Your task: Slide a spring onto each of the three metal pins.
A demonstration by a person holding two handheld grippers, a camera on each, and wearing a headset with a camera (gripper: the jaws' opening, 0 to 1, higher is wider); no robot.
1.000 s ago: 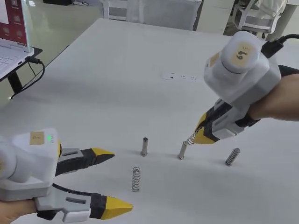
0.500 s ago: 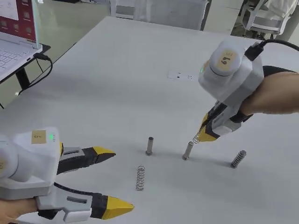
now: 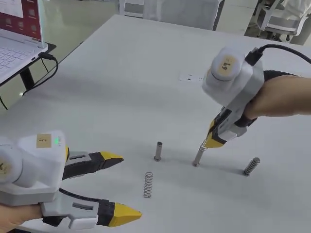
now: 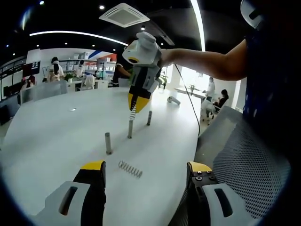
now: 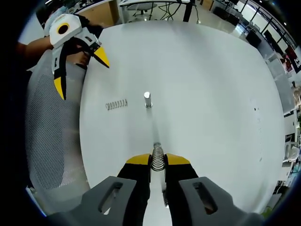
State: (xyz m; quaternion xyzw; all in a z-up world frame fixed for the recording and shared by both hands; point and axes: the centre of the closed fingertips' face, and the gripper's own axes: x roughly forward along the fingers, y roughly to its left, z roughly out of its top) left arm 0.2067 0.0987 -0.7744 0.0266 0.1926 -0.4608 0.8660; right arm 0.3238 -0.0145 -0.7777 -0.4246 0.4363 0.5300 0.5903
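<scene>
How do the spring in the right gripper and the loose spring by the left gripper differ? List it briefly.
The held spring is clamped in the right gripper; the loose spring is gripped by nothing. The held spring stands steeply tilted at the top of a pin; the loose spring lies flat on the table. Both are slim metal coils.

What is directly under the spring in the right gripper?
The middle pin, upright, its top at the lower end of the spring held by the right gripper. Whether the tip is inside the coils is unclear.
</scene>
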